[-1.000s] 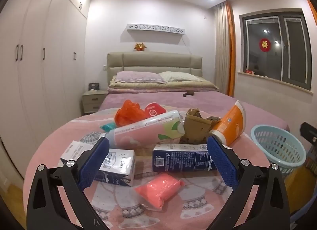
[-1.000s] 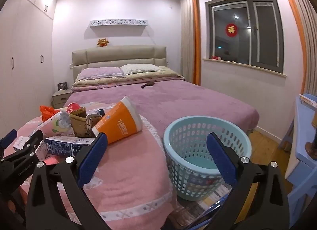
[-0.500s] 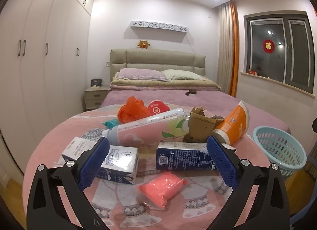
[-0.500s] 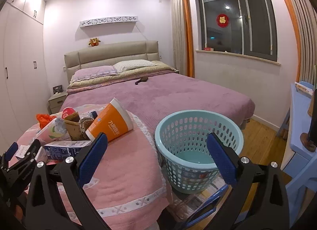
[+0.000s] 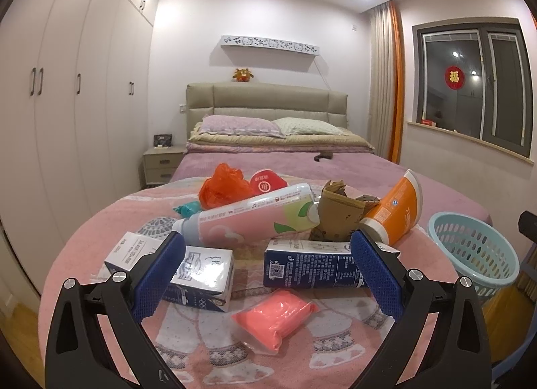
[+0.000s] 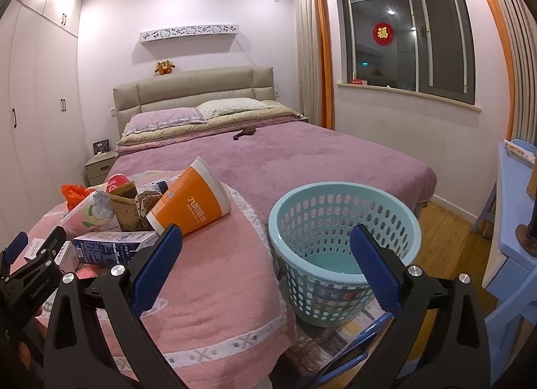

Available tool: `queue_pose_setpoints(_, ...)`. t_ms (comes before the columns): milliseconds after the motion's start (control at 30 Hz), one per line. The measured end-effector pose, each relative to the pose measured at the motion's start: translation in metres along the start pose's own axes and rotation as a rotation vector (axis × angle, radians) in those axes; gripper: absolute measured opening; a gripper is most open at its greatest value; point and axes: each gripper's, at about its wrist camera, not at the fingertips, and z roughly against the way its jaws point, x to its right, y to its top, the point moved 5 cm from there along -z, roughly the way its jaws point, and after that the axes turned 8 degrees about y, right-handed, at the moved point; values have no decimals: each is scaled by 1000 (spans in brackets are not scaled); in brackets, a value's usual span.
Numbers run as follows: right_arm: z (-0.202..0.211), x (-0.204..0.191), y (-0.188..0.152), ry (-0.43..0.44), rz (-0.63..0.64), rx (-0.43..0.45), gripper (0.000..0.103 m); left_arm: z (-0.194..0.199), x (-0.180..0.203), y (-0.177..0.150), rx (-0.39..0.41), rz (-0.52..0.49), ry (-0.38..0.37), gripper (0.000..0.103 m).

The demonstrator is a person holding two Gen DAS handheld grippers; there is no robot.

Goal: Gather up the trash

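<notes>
Trash lies on a pink blanket: a pink packet, a dark blue carton, a white and blue carton, a pink bottle, a brown paper bag, an orange tube and an orange plastic bag. My left gripper is open and empty, just before the cartons. My right gripper is open and empty, near a light blue basket. The orange tube shows there too.
The basket stands off the blanket's right edge. A bed lies behind. A wardrobe lines the left wall. A blue table is at the right. The left gripper's body shows at lower left.
Both grippers have shifted slightly; the basket sits more central and closer in the right wrist view. Both stay open. No trash has moved.
</notes>
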Motion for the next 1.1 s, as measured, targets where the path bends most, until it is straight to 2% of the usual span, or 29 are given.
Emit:
queue_pose_setpoints(367,-10,-12,-2,24,29,-5,95,-1,-1,0,0,12,0,96)
queue_pose_setpoints(667,-2,-32,19,27,104,97,95,-1,-2,-2,-3,19,5,96)
queue_pose_setpoints(900,6,-39,27,56,89,108,95,-8,-2,-4,-42,19,1,96)
queue_pose_setpoints(1100,6,-36,28,75,73,102,95,-8,-5,-5,-45,33,4,96)
